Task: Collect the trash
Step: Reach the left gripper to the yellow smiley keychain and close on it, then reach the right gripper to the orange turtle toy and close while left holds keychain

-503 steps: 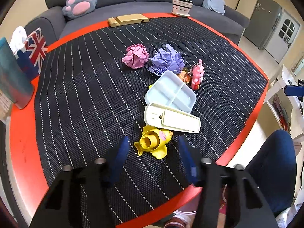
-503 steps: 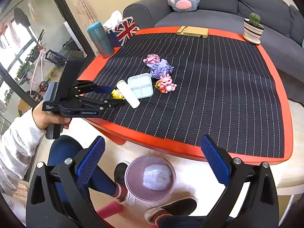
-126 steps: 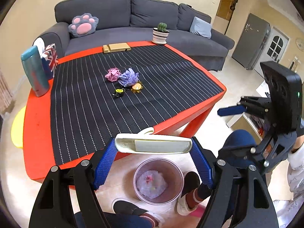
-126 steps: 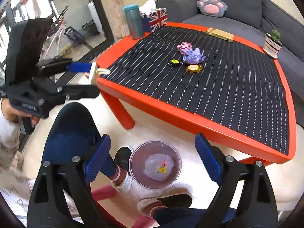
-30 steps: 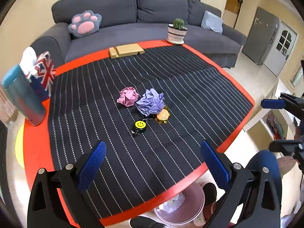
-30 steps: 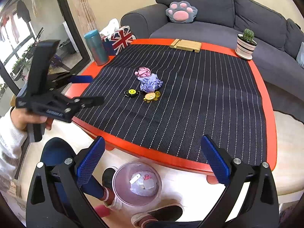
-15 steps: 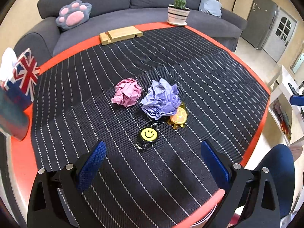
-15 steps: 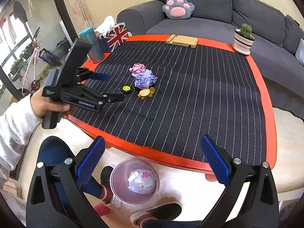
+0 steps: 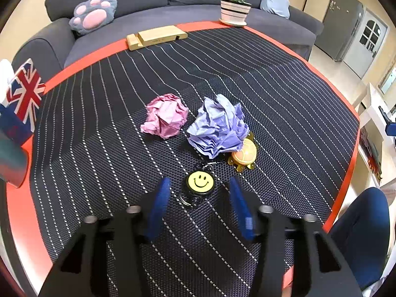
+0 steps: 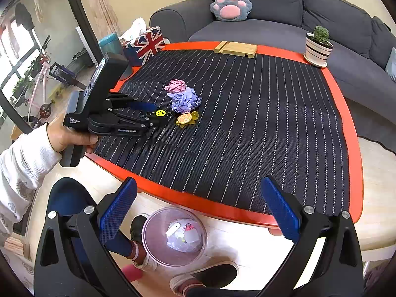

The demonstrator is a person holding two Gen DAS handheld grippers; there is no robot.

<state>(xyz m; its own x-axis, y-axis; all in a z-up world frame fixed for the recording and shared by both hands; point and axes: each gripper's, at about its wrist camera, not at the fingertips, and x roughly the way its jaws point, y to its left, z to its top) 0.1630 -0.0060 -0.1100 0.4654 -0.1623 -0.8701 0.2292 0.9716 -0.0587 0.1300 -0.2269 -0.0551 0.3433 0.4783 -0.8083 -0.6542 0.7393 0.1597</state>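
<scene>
A yellow smiley badge reel point(image 9: 200, 181) lies on the black striped mat, between the blue pads of my left gripper point(image 9: 199, 190), which is open around it and low over the mat. A crumpled purple paper ball point(image 9: 217, 130), a crumpled pink paper ball point(image 9: 164, 118) and a yellow toy turtle point(image 9: 243, 154) lie just beyond. In the right wrist view the left gripper point(image 10: 158, 116) reaches the smiley badge point(image 10: 160, 113). My right gripper point(image 10: 196, 212) is open and empty, off the table's front edge above the pink trash bin point(image 10: 148, 230).
The red table point(image 10: 355, 148) carries a wooden stand point(image 9: 156, 36), a potted cactus point(image 9: 235, 5), a Union Jack tissue box point(image 9: 21, 99) and a teal cup point(image 10: 112, 47). A grey sofa stands behind. The person's legs and feet are near the bin.
My left gripper has moved forward and down over the mat and narrowed its pads around the smiley badge reel. The right gripper has stayed by the table's front edge.
</scene>
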